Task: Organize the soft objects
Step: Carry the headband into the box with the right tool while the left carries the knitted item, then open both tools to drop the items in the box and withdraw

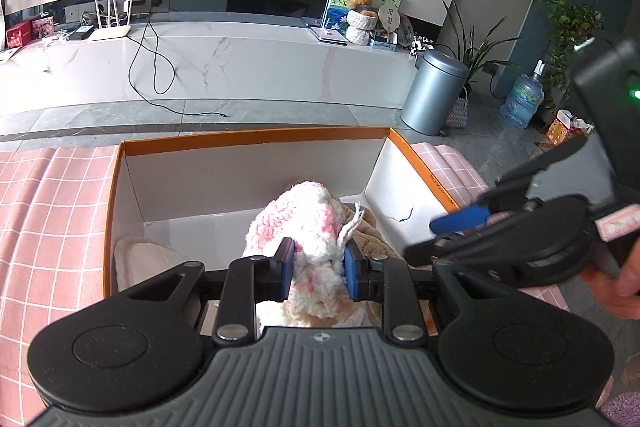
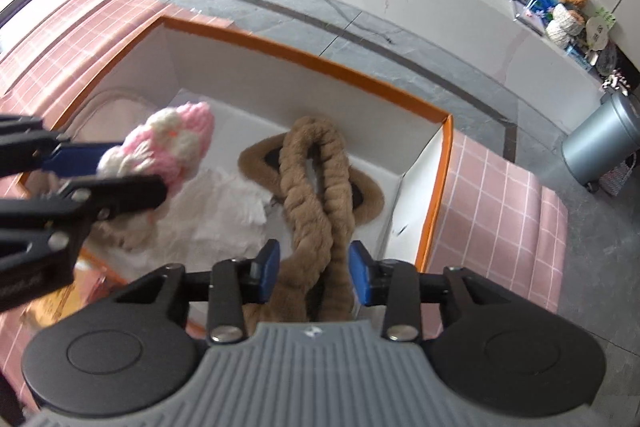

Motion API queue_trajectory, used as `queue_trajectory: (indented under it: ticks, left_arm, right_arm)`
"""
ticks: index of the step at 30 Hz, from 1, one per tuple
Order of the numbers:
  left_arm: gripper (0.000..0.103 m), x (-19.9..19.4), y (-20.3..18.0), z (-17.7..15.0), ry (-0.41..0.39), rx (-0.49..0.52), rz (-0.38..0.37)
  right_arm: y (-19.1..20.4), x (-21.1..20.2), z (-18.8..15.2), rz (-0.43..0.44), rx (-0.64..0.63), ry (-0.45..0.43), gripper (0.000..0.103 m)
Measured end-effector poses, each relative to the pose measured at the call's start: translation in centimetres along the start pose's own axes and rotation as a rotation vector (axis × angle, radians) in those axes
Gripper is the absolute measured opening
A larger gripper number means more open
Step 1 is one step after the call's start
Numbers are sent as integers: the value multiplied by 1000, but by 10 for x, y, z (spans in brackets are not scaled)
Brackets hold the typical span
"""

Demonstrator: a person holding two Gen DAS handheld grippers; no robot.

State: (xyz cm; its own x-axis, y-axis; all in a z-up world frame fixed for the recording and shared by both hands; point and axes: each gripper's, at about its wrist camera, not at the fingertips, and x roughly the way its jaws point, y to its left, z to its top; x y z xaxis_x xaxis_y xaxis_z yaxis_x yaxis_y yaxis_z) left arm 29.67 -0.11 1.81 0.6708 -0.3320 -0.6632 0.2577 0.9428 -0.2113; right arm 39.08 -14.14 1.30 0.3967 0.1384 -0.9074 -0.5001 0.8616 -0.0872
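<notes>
An orange-rimmed white box (image 1: 256, 137) stands on the pink checked cloth. My left gripper (image 1: 318, 269) is shut on a pink and white knitted piece (image 1: 296, 223) and holds it over the box; it also shows in the right wrist view (image 2: 168, 147). My right gripper (image 2: 314, 271) is open, its blue pads either side of a brown furry twisted piece (image 2: 314, 183) that lies in the box (image 2: 320, 65) without being gripped. The right gripper shows at the right of the left wrist view (image 1: 448, 235). A white cloth (image 2: 224, 211) lies in the box.
A beige slipper (image 1: 140, 259) lies in the box's left corner. The pink checked cloth (image 1: 52, 211) covers the surface around the box. Beyond are a grey floor, a grey bin (image 1: 434, 91), a water bottle (image 1: 522, 99) and a white marble bench (image 1: 240, 63).
</notes>
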Motion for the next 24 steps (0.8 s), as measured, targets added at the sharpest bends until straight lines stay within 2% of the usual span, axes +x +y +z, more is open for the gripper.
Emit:
queue_trajectory:
  ticks: [4, 9, 13, 19, 24]
  left_arm:
    - [28, 5, -2, 0, 11, -3, -6]
    - [28, 12, -3, -2, 33, -5, -19]
    - [29, 21, -3, -3, 64, -15, -33]
    - [29, 37, -5, -4, 114, -55, -75]
    - [34, 49, -11, -10, 157, -61, -75]
  right_arm:
    - [3, 9, -7, 5, -38, 62, 10]
    - [4, 36, -6, -5, -60, 124, 1]
    - [3, 49, -3, -14, -49, 137, 1]
    - [-3, 22, -1, -46, -39, 24, 6]
    - [-4, 13, -5, -79, -41, 0, 8]
